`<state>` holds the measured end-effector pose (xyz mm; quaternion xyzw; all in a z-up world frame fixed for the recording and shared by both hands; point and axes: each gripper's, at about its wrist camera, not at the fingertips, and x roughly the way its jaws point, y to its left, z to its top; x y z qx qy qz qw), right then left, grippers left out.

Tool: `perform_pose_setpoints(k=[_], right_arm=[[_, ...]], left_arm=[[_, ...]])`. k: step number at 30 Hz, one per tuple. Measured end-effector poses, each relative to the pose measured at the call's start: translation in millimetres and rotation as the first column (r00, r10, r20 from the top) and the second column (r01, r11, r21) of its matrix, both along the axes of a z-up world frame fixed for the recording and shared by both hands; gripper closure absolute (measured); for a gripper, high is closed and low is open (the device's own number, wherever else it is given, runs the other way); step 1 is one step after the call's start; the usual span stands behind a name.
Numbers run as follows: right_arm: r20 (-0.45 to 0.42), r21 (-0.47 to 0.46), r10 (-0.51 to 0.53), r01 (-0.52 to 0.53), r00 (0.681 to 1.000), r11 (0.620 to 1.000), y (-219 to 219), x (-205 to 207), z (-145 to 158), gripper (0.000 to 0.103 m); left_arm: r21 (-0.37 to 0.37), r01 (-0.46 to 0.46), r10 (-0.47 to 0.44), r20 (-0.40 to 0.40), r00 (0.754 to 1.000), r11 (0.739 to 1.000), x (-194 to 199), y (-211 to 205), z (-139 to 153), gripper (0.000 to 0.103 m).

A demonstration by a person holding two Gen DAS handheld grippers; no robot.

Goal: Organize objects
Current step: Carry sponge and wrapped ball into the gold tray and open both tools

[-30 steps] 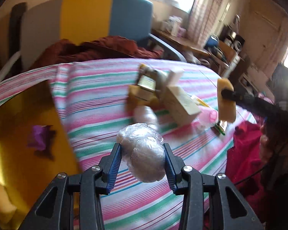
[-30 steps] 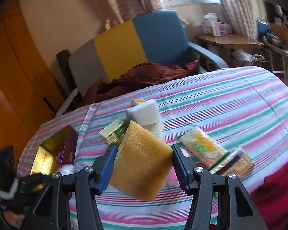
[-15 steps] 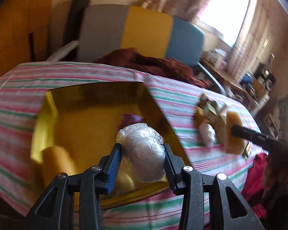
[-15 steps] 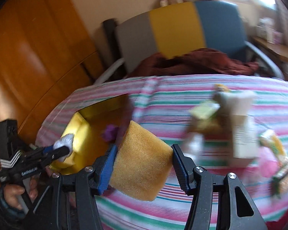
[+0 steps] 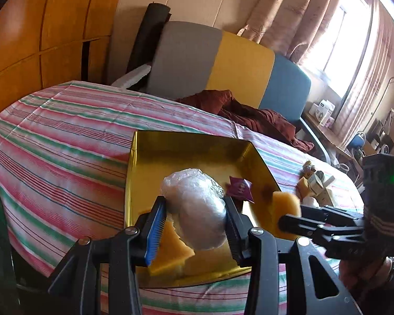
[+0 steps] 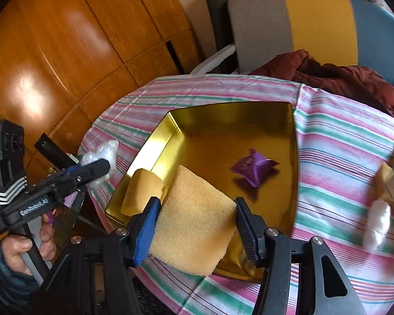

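Gold tray (image 5: 170,141) under both loaded grippers
Left gripper (image 5: 194,218) clamps a plastic-wrapped bundle (image 5: 197,210); right gripper (image 6: 195,225) clamps a yellow sponge (image 6: 194,220)

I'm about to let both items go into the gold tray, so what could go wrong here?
The left gripper holds the plastic-wrapped bundle near the tray front edge; it may roll out. The right gripper sponge hangs over the front rim and could fall outside. Both grippers are close and might collide.

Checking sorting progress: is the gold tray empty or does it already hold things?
Not empty. The gold tray holds a purple packet in the middle and a yellow sponge block against its left wall.
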<state>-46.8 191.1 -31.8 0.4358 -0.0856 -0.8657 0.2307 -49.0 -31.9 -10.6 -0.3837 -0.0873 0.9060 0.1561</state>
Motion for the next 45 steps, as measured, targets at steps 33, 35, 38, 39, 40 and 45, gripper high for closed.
perform_pose_setpoints(k=[33, 35, 38, 39, 40, 45], right_arm=[[0.174, -0.070, 0.126, -0.116, 0.977, 0.991, -60.4, -7.2, -55.6, 0.003], [0.152, -0.051, 0.105, -0.098, 0.983, 0.994, -58.8, -4.1, -49.5, 0.001], [0.085, 0.013, 0.054, -0.055, 0.995, 0.998, -54.3, 4.9, -35.6, 0.000], [0.085, 0.013, 0.054, -0.055, 0.995, 0.998, -54.3, 4.9, -35.6, 0.000], [0.068, 0.032, 0.040, -0.042, 0.997, 0.999, -54.0, 6.6, -32.5, 0.000], [-0.010, 0.106, -0.024, 0.025, 1.000, 0.994, -47.4, 15.5, -20.9, 0.000]], left_arm=[[0.008, -0.114, 0.114, 0.032, 0.993, 0.993, -29.8, -7.8, -5.6, 0.042], [-0.008, -0.119, 0.119, 0.017, 0.993, 0.993, -21.5, -5.5, -2.7, 0.042], [-0.049, -0.131, 0.131, -0.004, 0.991, 0.990, -11.6, -1.2, -0.2, 0.042], [-0.063, -0.136, 0.135, -0.010, 0.991, 0.989, -8.8, 0.1, 0.3, 0.042], [-0.076, -0.145, 0.145, -0.015, 0.989, 0.986, -6.3, 0.9, 0.9, 0.042], [-0.133, -0.194, 0.191, -0.038, 0.981, 0.972, 7.2, 3.4, 0.4, 0.042]])
